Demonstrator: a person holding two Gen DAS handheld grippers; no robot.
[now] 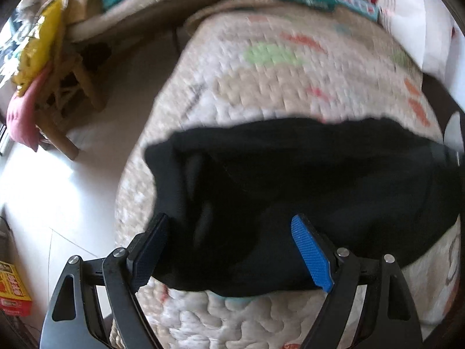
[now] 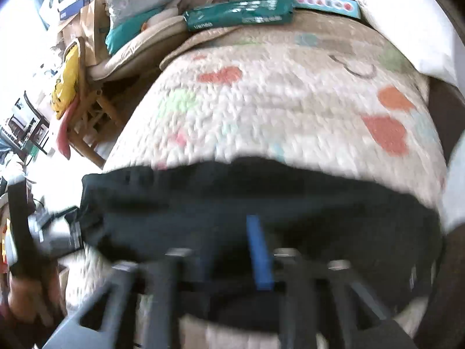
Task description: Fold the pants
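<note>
Left tongs: spread, angled down | pants: beneath

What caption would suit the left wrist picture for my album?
Open left gripper poised over folded black pants lying on a patterned quilt.

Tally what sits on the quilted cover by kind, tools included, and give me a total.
Black pants: 1
Teal packet at the far edge: 1
Light blue box with red dots, beside the packet: 1
Tools over the pants: 2, the left tool and the right tool
Total: 5
</note>
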